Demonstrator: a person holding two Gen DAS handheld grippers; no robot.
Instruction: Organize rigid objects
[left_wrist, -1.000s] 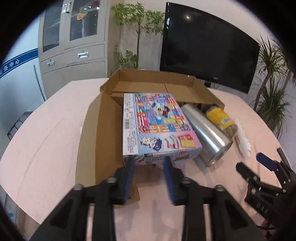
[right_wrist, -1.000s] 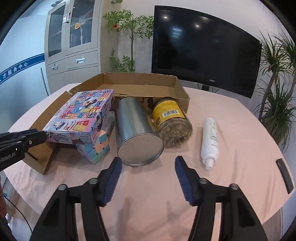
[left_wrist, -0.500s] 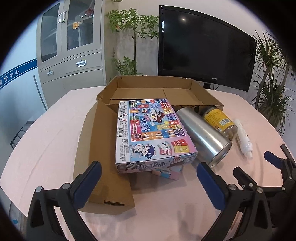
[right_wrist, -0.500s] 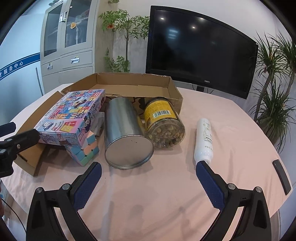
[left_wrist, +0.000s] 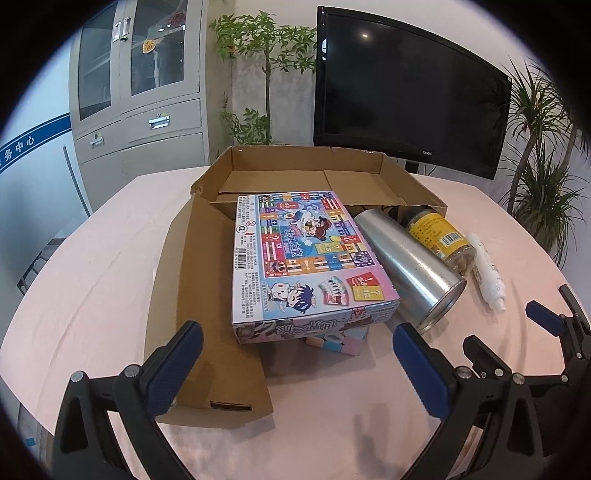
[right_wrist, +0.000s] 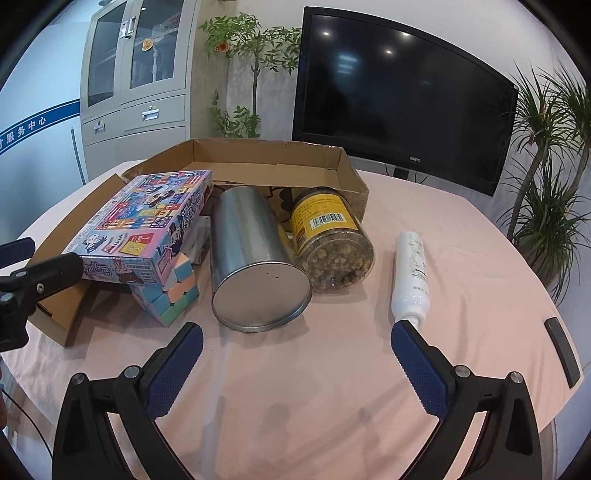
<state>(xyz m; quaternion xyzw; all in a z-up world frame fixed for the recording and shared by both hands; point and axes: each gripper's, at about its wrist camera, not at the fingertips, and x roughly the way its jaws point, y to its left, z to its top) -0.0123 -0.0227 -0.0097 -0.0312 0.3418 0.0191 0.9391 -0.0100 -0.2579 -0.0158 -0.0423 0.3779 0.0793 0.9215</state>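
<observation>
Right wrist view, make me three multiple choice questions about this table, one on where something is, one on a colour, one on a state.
1. Where does the white bottle lie?
A. inside the cardboard box
B. on the tablecloth, to the right of the yellow-label jar
C. on top of the game box

2. What colour are the claw pads?
A. blue
B. red
C. green

3. How is the metal can resting?
A. upright
B. on its side
C. held in a claw

Answers: 1 B, it lies on the cloth apart from the jar. 2 A, both pads show blue. 3 B, its round end faces the camera; the right claw is open and empty.
</observation>
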